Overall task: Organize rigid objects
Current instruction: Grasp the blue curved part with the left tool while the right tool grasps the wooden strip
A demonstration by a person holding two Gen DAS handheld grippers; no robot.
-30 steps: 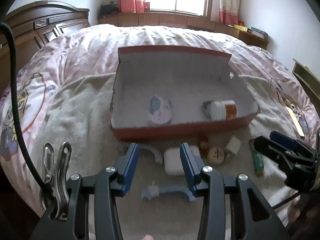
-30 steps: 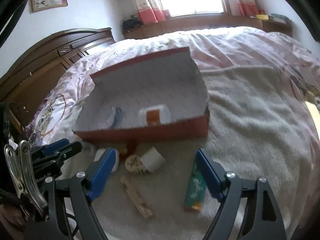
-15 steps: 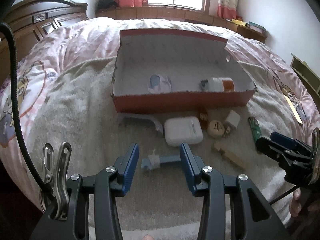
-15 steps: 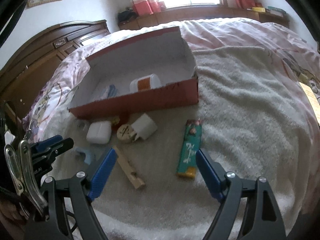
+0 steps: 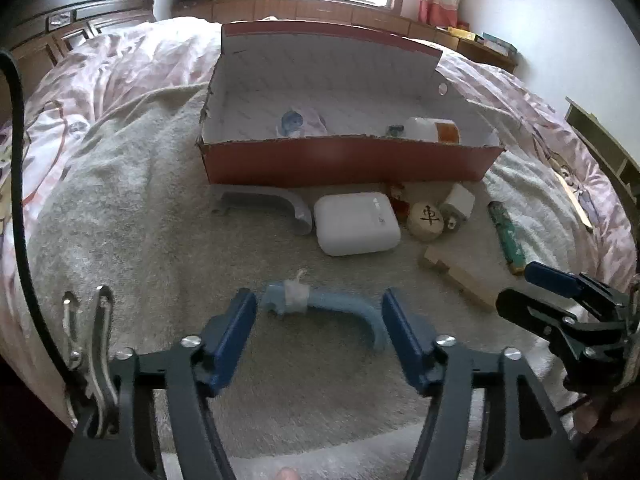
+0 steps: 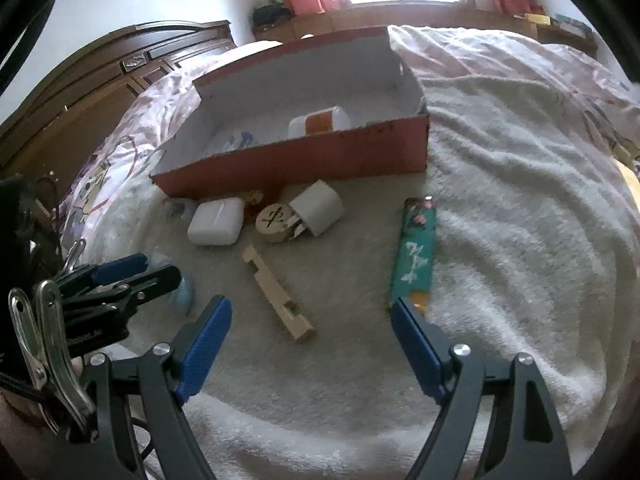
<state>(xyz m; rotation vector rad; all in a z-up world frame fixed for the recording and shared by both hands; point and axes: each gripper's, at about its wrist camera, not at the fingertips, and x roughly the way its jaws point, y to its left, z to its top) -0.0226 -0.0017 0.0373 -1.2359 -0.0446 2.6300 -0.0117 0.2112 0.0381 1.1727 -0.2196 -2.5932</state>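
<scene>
A red cardboard box (image 5: 348, 160) (image 6: 296, 160) stands open on the bed and holds a white bottle with an orange label (image 5: 434, 130) (image 6: 320, 120) and a small blue-white item (image 5: 294, 124). In front of it lie a white case (image 5: 356, 224) (image 6: 216, 222), a round wooden chess piece (image 5: 426, 220) (image 6: 274, 220), a white plug (image 6: 318, 208), a wooden strip (image 6: 278, 288) and a green bar (image 6: 414, 256). My left gripper (image 5: 318, 324) is open around a light blue curved handle (image 5: 324, 306). My right gripper (image 6: 310, 328) is open and empty, above the wooden strip.
A second grey curved handle (image 5: 264, 204) lies against the box front. A beige towel (image 6: 500, 220) covers the pink quilt. A dark wooden headboard (image 6: 100, 80) stands at the left, a window ledge at the back.
Both grippers pulled back and down from the box. The left gripper opened wider and now brackets the blue handle. The right gripper now sits over the wooden strip.
</scene>
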